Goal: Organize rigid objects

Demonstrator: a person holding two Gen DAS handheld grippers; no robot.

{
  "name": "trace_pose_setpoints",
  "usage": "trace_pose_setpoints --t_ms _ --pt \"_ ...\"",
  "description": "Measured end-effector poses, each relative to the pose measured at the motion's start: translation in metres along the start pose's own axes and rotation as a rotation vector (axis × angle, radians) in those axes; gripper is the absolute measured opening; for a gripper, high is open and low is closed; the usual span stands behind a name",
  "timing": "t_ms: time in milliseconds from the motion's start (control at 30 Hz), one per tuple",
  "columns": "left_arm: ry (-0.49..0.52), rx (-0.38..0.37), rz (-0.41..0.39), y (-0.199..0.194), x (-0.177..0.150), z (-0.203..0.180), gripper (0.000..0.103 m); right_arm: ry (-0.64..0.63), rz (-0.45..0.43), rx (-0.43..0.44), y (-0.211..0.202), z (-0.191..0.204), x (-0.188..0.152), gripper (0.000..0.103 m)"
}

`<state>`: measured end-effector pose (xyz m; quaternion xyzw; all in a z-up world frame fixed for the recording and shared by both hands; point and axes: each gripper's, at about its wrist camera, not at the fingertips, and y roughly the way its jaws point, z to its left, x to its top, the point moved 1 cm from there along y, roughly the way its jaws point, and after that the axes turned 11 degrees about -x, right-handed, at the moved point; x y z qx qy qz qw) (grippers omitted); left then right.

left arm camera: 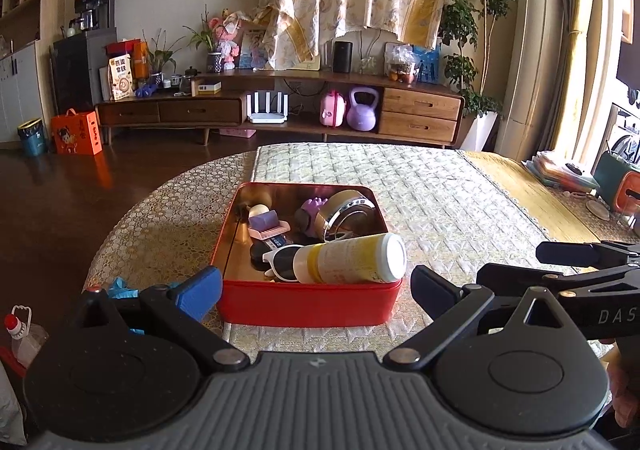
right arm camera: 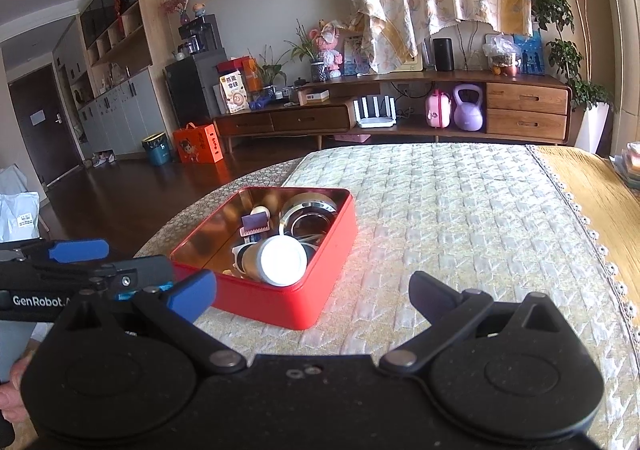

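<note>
left tongs (left arm camera: 316, 286): spread wide, empty — red tin (left arm camera: 308, 302) at 12 o'clock, nearer
right tongs (right arm camera: 312, 292): spread wide, empty — tin at 11
bottle (left arm camera: 352, 258): lying crosswise, cap toward 3

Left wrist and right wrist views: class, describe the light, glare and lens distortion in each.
Left wrist view: strong daylight blows out the window at right; the cabinet bows with fisheye curvature; the red tin's gold interior reflects its contents. Right wrist view: softer light, the tin's red glow tints the cloth beside it, the room's edges curve, corners darken.
</note>
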<state>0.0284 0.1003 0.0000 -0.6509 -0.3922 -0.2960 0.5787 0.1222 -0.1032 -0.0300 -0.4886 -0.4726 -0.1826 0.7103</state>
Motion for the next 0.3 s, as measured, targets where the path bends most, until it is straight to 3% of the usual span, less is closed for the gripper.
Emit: trace_pose_setpoints --t_ms 300 --pt "0.011 0.001 0.002 0.0011 -0.0001 -0.0066 0.101 0.005 -0.001 -0.011 -0.0001 -0.0027 -0.0037 0.103"
